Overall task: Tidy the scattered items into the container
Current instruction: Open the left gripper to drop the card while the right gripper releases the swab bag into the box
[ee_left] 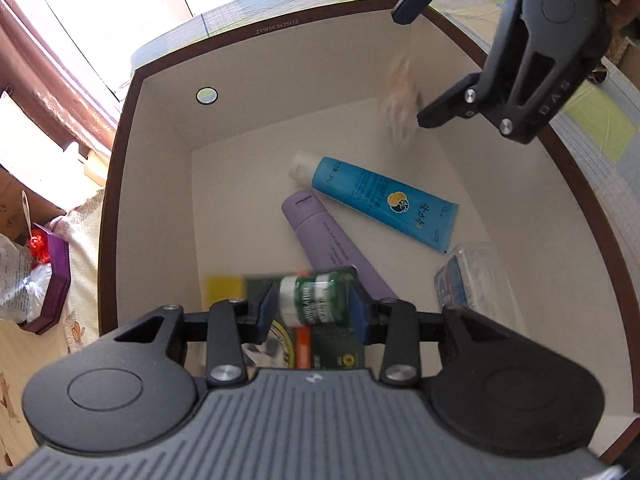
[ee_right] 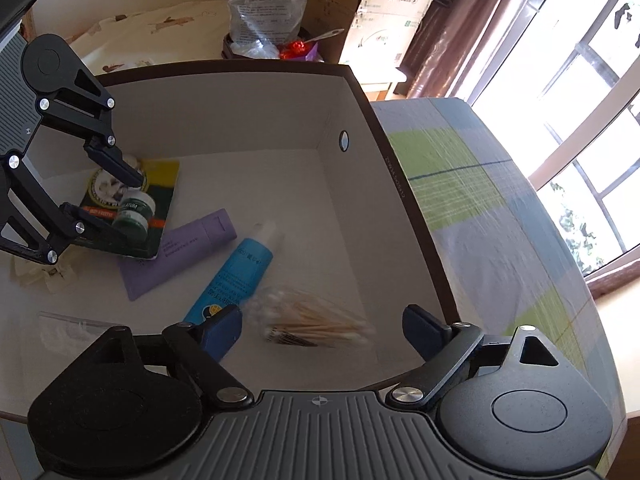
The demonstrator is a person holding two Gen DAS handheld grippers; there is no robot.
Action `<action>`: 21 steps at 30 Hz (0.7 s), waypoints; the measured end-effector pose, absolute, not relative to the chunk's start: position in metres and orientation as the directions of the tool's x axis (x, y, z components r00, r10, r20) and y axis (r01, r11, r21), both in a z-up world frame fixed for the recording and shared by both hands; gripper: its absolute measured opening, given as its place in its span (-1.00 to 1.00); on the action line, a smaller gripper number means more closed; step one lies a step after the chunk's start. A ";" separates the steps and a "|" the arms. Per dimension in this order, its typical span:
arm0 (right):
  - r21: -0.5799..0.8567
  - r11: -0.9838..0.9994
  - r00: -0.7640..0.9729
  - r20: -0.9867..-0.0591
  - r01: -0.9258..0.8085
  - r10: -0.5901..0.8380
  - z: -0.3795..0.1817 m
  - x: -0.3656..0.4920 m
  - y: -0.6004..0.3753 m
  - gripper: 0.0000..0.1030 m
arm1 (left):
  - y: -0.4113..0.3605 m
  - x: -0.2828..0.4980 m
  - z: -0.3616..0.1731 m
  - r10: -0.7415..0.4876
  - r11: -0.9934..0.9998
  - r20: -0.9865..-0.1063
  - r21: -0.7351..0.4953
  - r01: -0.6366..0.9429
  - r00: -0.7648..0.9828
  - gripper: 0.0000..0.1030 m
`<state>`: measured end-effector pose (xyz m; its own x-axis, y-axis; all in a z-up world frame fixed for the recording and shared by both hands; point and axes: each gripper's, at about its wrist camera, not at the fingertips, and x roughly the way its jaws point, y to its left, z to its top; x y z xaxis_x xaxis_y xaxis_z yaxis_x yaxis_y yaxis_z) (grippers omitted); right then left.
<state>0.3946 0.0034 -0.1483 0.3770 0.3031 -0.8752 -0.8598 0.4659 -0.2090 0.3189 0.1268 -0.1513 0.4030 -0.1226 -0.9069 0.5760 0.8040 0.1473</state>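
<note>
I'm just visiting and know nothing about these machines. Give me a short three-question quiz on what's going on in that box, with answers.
1. True or false: the left gripper is empty.
2. Which tube in the box has a white cap: the blue tube or the purple tube?
3. What blurred item shows below the open right gripper?

Key
1. False: it is shut on a small green jar.
2. The blue tube.
3. A pack of cotton swabs, apparently just dropped.
</note>
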 end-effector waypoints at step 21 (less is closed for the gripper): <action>-0.179 0.412 0.314 -0.905 -0.893 0.286 -0.143 0.372 -0.003 0.80 | 0.139 0.314 -0.147 -0.087 0.864 -0.935 0.101 0.493 0.343 -0.07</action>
<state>0.3723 -0.0029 -0.1430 0.3141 0.2864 -0.9052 -0.8932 0.4123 -0.1795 0.3141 0.1393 -0.1471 0.3433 -0.0871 -0.9352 0.4935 0.8639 0.1007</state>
